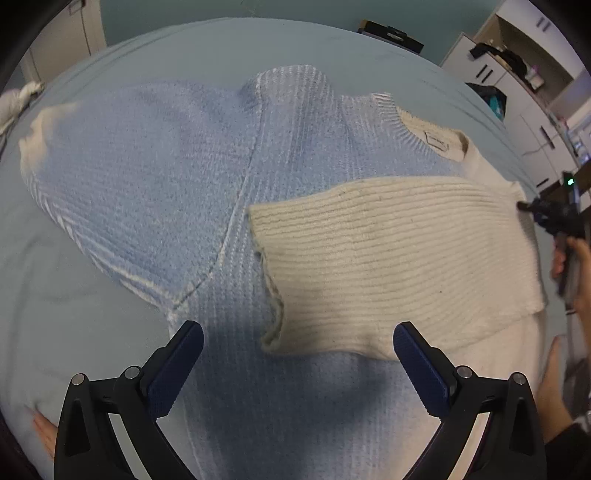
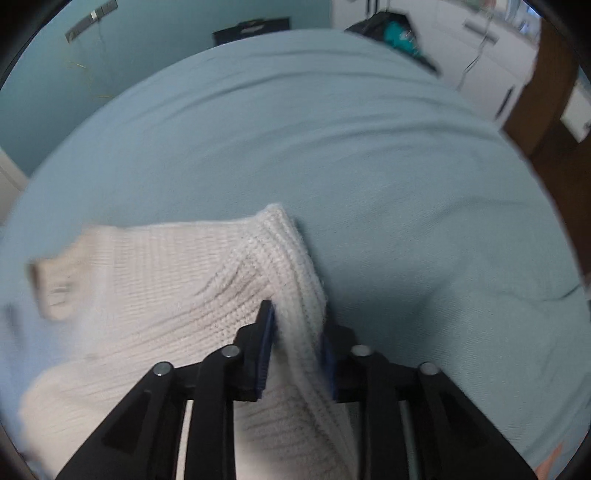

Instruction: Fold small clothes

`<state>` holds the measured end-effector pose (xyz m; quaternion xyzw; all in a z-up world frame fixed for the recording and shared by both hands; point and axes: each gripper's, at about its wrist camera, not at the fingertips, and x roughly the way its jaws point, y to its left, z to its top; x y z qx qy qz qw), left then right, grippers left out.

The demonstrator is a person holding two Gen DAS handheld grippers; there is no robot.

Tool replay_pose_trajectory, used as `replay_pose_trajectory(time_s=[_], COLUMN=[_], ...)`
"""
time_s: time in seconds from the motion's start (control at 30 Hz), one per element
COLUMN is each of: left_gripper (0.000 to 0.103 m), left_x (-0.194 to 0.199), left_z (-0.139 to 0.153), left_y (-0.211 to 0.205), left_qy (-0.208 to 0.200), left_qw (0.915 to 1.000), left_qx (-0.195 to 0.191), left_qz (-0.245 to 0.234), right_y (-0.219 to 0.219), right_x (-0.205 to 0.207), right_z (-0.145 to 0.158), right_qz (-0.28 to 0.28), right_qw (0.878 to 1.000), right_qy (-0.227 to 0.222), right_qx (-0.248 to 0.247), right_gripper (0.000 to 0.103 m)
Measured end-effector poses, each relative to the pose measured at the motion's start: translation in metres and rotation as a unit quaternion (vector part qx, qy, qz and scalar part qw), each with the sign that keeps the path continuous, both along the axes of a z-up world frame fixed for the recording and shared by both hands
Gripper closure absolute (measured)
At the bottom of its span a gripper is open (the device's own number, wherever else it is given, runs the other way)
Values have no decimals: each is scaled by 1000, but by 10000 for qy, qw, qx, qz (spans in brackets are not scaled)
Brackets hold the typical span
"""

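Observation:
A knitted sweater lies flat on the bed, its pale blue body (image 1: 166,166) spread to the left. A cream ribbed sleeve (image 1: 388,258) is folded across it, and the collar with its label (image 1: 436,142) points to the far right. My left gripper (image 1: 298,326) hovers open above the sleeve's cuff, with nothing between its pads. In the right wrist view, my right gripper (image 2: 295,317) is shut on a raised cream fold of the sweater (image 2: 291,258) at its edge. From the left wrist view, the right gripper (image 1: 554,218) shows at the sweater's right edge, held by a hand (image 1: 580,273).
A light blue sheet (image 2: 369,147) covers the bed all around the sweater. White cupboards (image 1: 517,92) stand beyond the right side. A black flat item (image 1: 391,35) lies at the bed's far edge. A white cloth (image 1: 18,99) sits at the far left. A brown wooden piece (image 2: 546,92) stands at the right.

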<state>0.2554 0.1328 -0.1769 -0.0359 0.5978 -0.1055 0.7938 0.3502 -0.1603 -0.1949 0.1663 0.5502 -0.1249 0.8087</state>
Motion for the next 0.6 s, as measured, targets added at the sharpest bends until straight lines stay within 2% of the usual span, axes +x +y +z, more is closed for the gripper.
replay_pose_trajectory(time_s=[0.07, 0.13, 0.2, 0.27, 0.33, 0.37, 0.43, 0.47, 0.53, 0.6], left_gripper=[0, 0, 0, 0, 0, 0, 0, 0, 0, 0], left_x=[1, 3, 5, 7, 10, 13, 16, 16, 16, 20], left_z=[4, 6, 5, 0, -11, -18, -39, -48, -48, -44], left_y=[-3, -6, -13, -22, -31, -35, -39, -34, -22, -13], left_qy=[-151, -286, -399, -344, -195, -94, 208, 339, 415, 694], left_qw=[9997, 9992, 9985, 9982, 9976, 9963, 9889, 9894, 9929, 9926], left_qx=[189, 278, 387, 497, 655, 849, 1467, 1410, 1077, 889], left_qz=[-26, -19, -9, -42, -92, -88, -82, -13, 299, 449], right_y=[-9, -6, 23, 61, 89, 99, 111, 111, 101, 88], right_x=[-13, -30, -36, -38, -37, -33, -17, -15, -19, -22], right_z=[19, 38, 46, 40, 28, 19, -7, -21, -13, -1], right_qz=[-156, -203, 313, 944, 1340, 1461, 1534, 1539, 1623, 1740], right_qw=[9989, 9973, 9956, 9916, 9865, 9850, 9861, 9857, 9842, 9838], right_qy=[-264, -663, -873, -870, -900, -886, -428, -324, -424, -142], right_qx=[351, 255, 92, -173, -258, -239, -468, -604, -564, -397], right_gripper=[65, 56, 56, 56, 56, 56, 56, 56, 56, 56])
